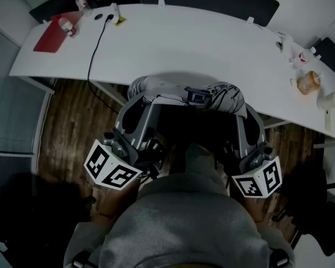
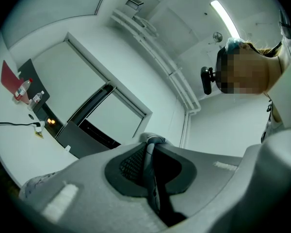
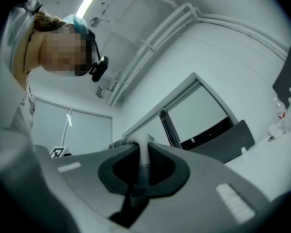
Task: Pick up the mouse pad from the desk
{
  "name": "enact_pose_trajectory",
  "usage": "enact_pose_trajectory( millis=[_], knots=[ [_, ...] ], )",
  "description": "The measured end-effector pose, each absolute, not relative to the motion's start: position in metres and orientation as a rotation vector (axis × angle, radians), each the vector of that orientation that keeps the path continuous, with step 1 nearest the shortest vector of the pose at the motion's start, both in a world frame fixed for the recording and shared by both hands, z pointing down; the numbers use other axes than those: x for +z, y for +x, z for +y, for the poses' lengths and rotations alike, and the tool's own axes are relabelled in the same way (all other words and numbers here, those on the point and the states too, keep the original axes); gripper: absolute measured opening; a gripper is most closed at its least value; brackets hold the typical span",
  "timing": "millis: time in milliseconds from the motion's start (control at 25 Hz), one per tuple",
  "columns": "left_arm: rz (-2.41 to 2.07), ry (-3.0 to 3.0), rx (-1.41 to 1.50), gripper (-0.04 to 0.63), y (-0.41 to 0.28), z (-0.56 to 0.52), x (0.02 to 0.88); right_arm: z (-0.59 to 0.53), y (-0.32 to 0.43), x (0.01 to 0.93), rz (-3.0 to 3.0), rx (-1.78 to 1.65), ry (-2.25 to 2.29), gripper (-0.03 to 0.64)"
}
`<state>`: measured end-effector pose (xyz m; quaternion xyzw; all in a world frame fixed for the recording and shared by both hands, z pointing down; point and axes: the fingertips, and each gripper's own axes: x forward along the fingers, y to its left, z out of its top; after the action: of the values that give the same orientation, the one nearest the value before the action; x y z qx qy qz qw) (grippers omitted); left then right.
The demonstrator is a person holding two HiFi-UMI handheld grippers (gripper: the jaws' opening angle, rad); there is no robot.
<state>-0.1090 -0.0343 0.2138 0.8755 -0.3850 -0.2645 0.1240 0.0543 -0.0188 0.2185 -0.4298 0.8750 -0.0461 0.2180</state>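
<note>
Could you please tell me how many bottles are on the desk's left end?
2: one bottle at the far corner, another by the red mat. Right-end clutter may include more.

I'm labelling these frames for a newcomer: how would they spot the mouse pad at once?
Start at the long white desk. At its near edge in the head view, the mouse pad hangs between the left gripper and right gripper, each shut on one end. It alone is a curved sheet with a dark-and-white pattern.
</note>
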Motion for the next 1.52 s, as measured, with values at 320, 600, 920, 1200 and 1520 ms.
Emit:
enact_pose_trajectory(
  millis=[320, 600, 920, 1200, 1520],
  knots=[
    [-1.080, 2.579, -0.800, 0.020, -0.122, 0.036, 0.211, 0.052, 0.040, 0.218, 2.409, -0.108, -1.200, 0.020],
    [-1.067, 2.587, -0.796, 0.020, -0.120, 0.059, 0.213, 0.080, 0.042, 0.217, 2.419, -0.065, -1.215, 0.021],
    [-1.069, 2.591, -0.796, 0.020, -0.106, 0.064, 0.210, 0.088, 0.056, 0.212, 2.431, -0.050, -1.216, 0.025],
    [-1.055, 2.570, -0.791, 0.020, -0.091, 0.063, 0.218, 0.092, 0.070, 0.216, 2.446, -0.061, -1.233, 0.028],
    [-1.047, 2.581, -0.779, 0.020, -0.086, 0.061, 0.216, 0.092, 0.075, 0.212, 2.437, -0.026, -1.239, 0.025]
  ],
)
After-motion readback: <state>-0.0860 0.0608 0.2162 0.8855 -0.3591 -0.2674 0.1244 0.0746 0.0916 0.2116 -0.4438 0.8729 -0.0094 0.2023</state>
